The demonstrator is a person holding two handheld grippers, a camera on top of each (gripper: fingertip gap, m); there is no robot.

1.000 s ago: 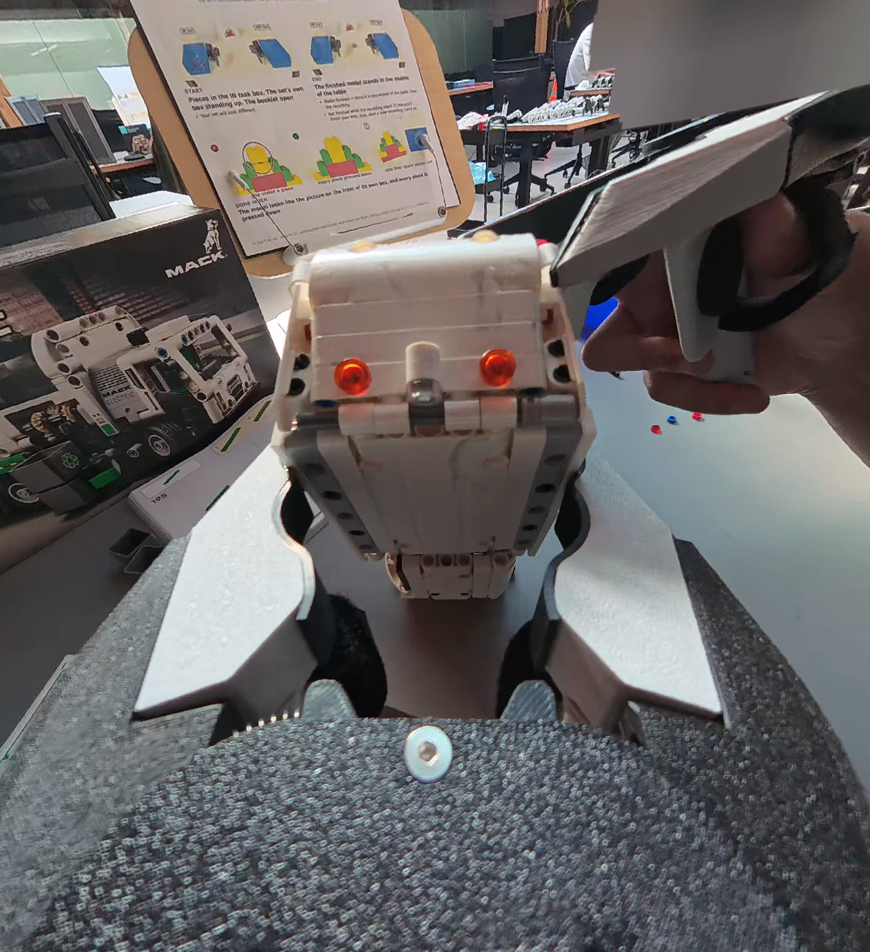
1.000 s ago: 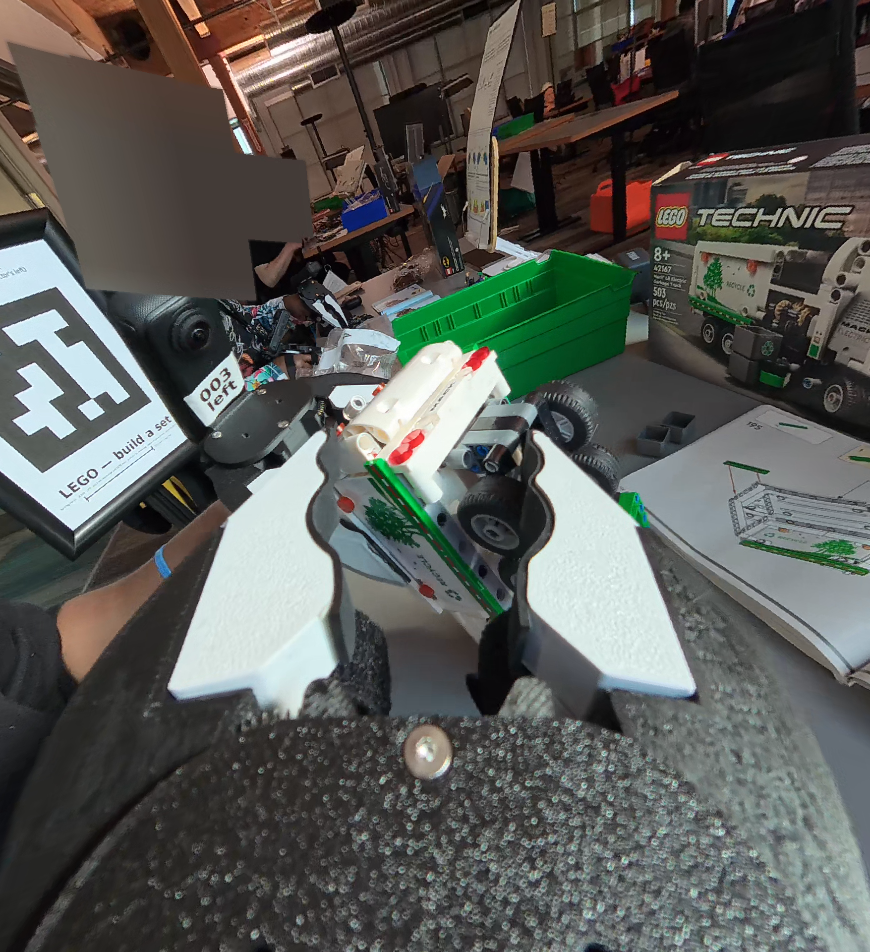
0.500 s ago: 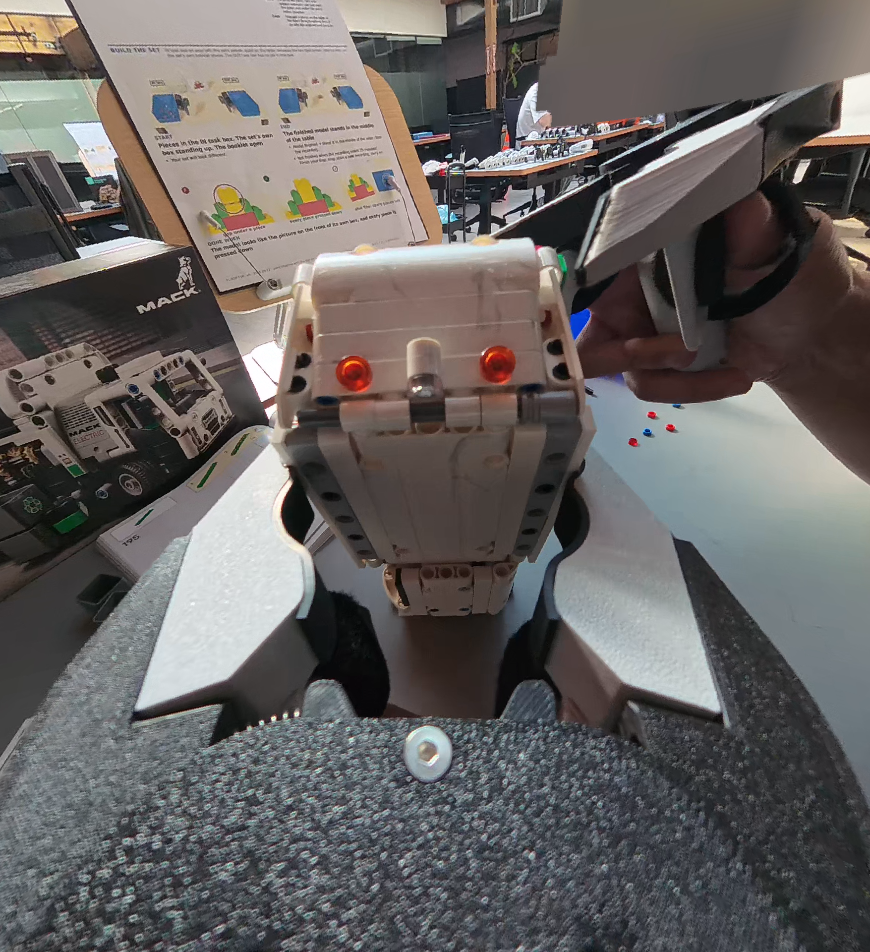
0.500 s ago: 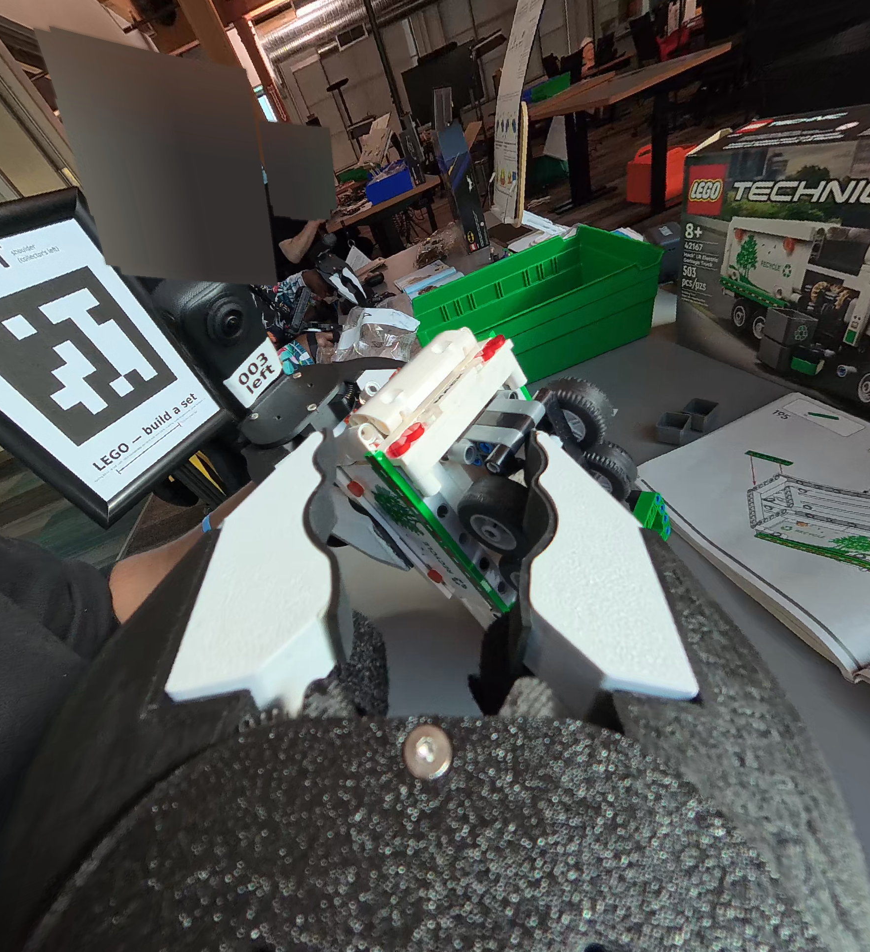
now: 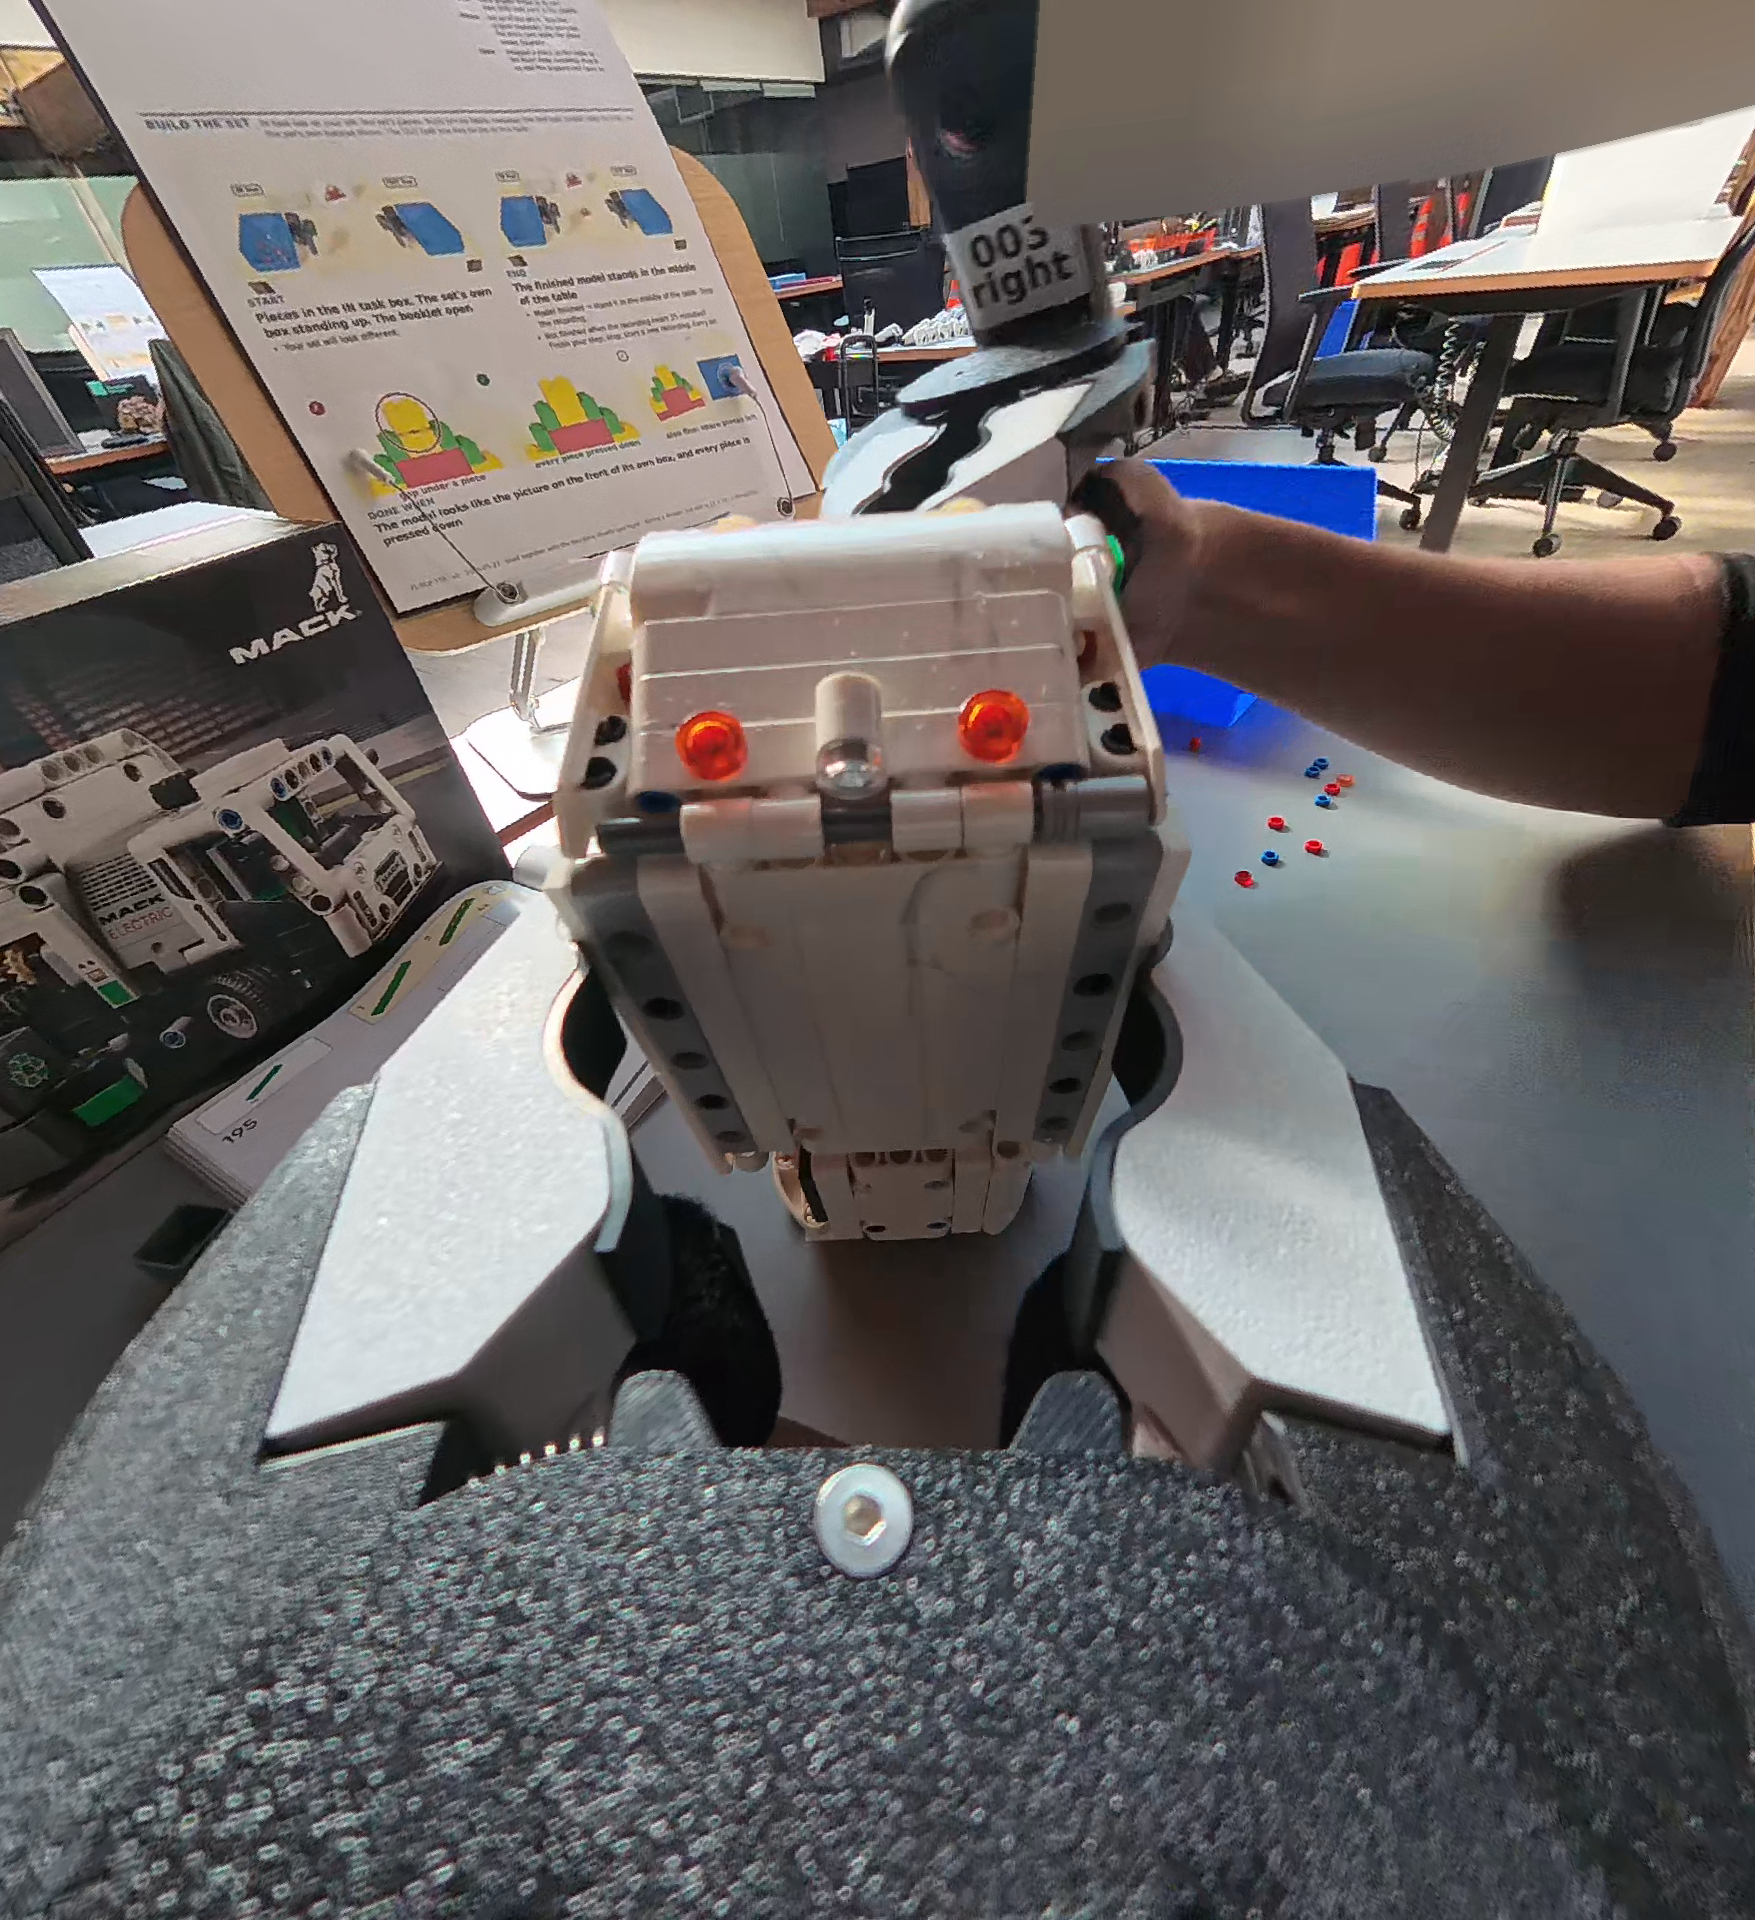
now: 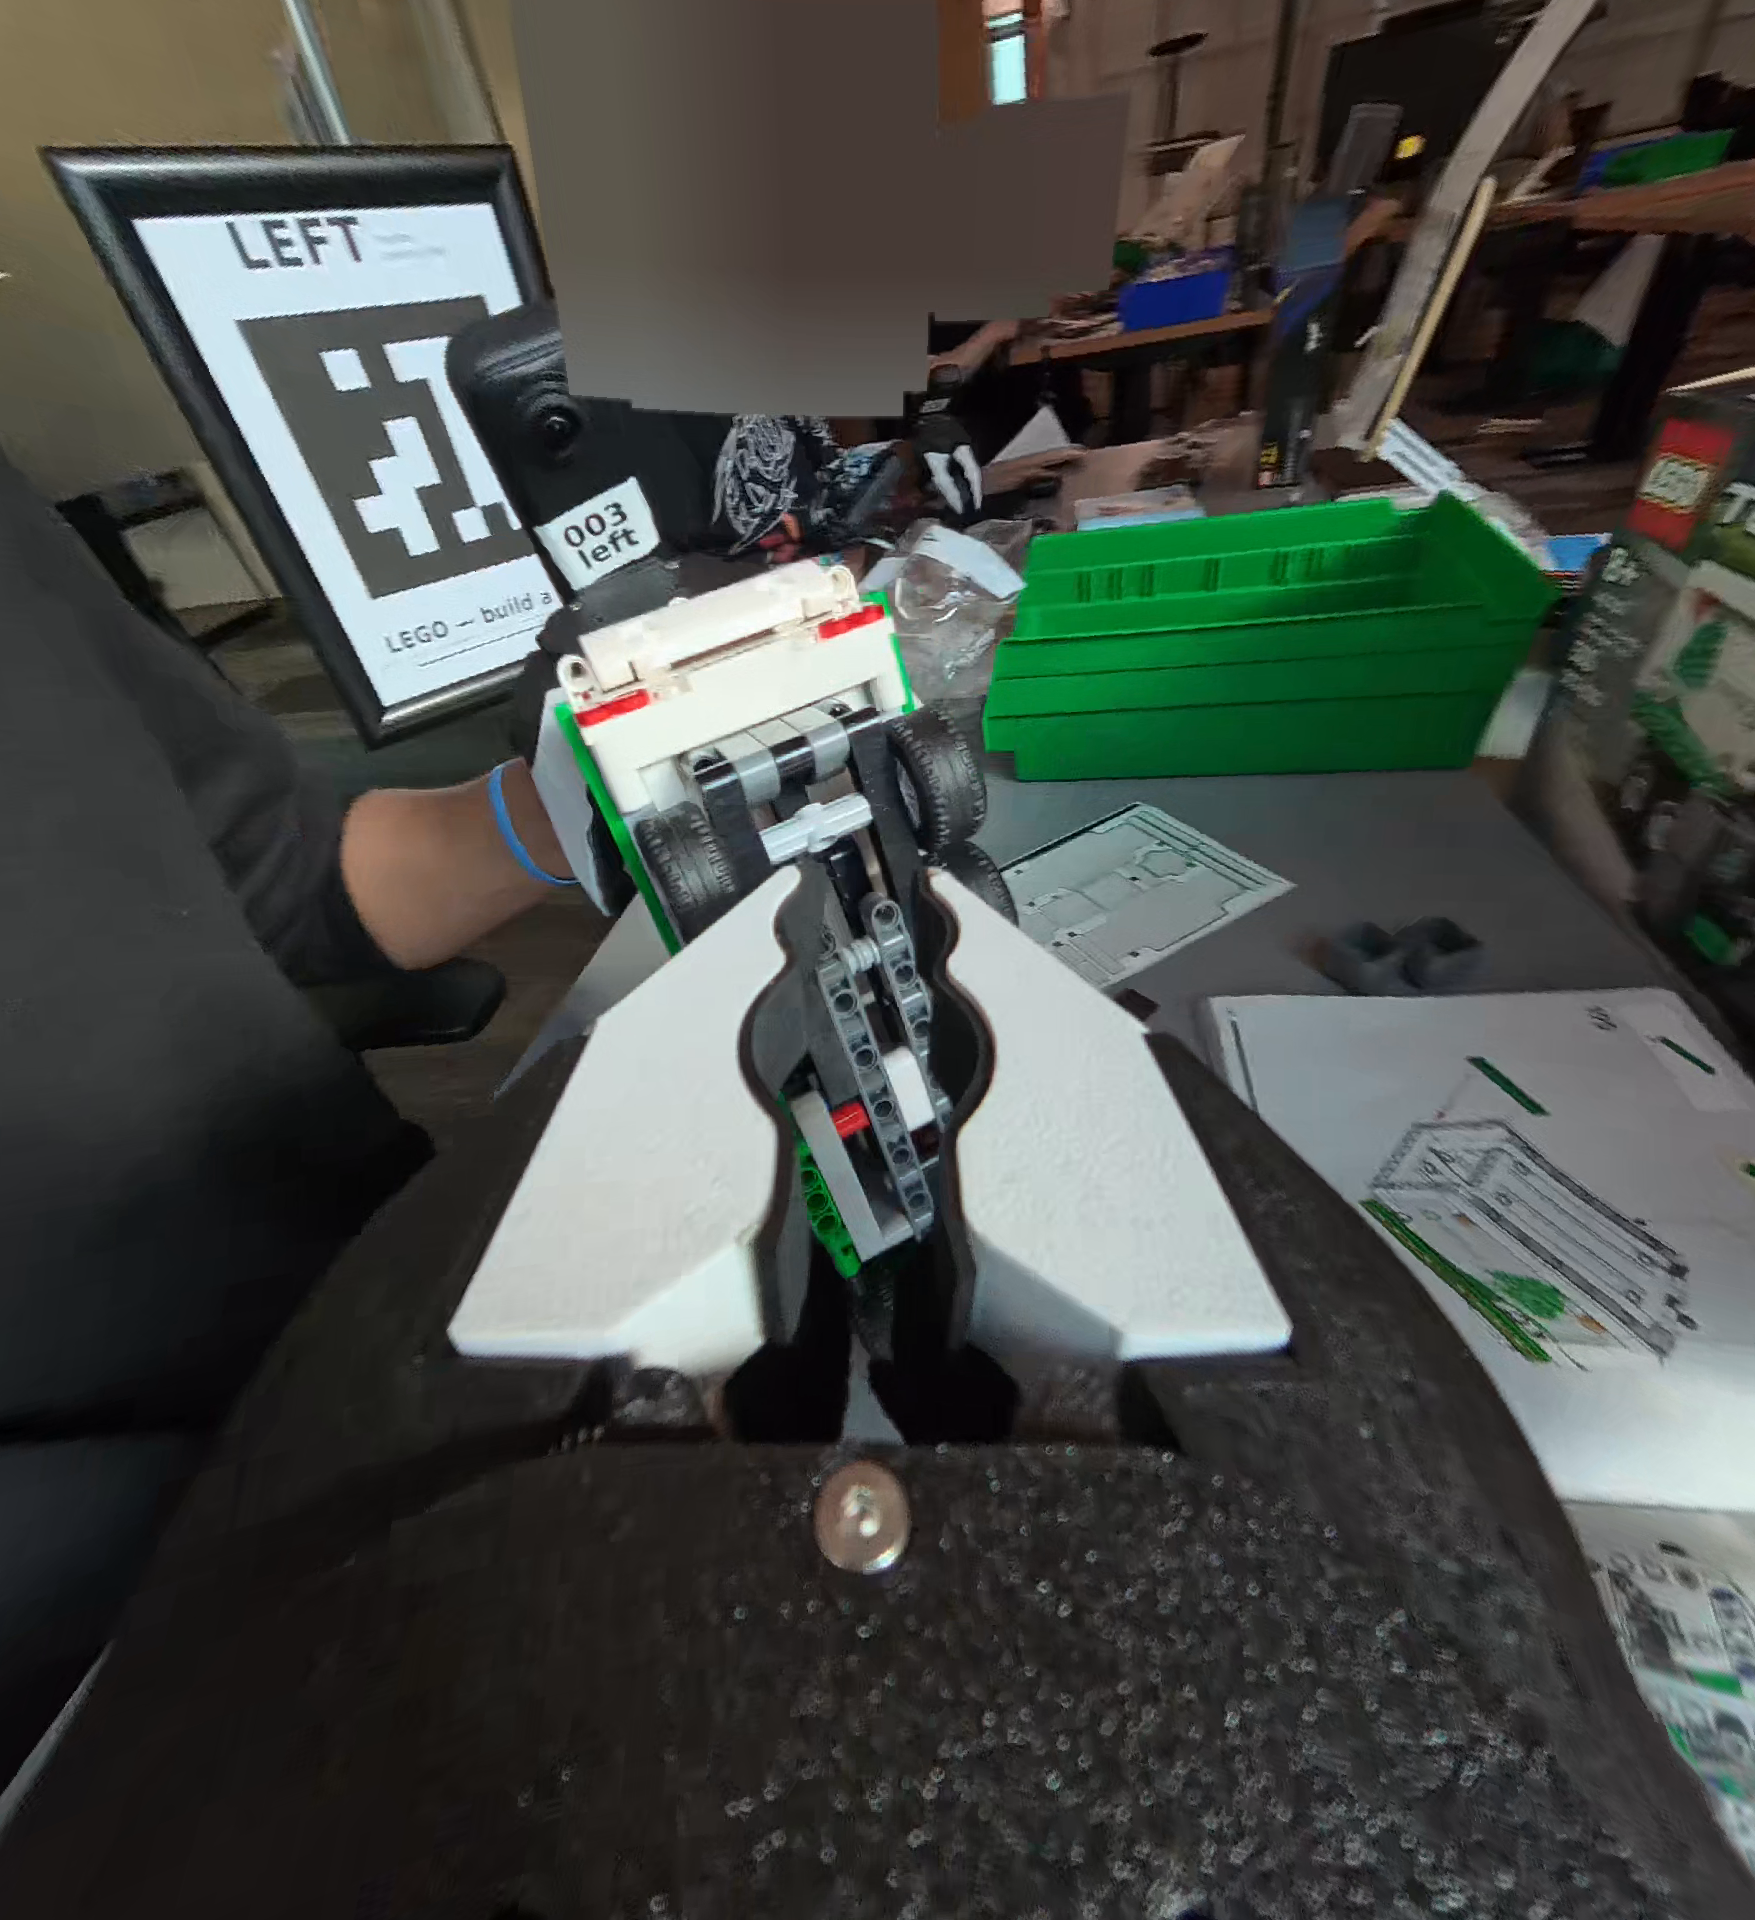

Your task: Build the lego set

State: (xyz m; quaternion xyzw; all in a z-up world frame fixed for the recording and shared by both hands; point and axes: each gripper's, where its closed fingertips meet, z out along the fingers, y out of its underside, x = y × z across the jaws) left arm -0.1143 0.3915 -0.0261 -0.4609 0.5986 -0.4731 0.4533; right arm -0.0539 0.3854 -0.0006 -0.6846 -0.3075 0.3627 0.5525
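A white lego truck (image 5: 852,862) with orange studs and a green trim is held in the air between both grippers. My left gripper (image 5: 862,1008) is shut on the truck's body, one finger on each side. In the right wrist view the truck (image 6: 748,675) shows its underside, black wheels and grey chassis beams. My right gripper (image 6: 868,899) is shut narrowly on the grey chassis under the truck. The right gripper also shows in the left wrist view (image 5: 998,447), behind the truck's top. The left gripper's finger (image 6: 566,800) shows at the truck's far side.
The set's box (image 5: 125,831) stands at the left; it also shows in the right wrist view (image 6: 1735,623). An open booklet (image 6: 1475,1195) lies beside a green bin (image 6: 1247,644). Small red and blue pieces (image 5: 1288,821) lie near a blue bin (image 5: 1257,499). An instruction board (image 5: 437,312) stands behind. The grippers' ends are close to 8 cm from one another.
My right gripper left the truck's side, swung round behind it and closed narrower on the chassis. The truck's underside now faces the right camera. The left grip is unchanged.
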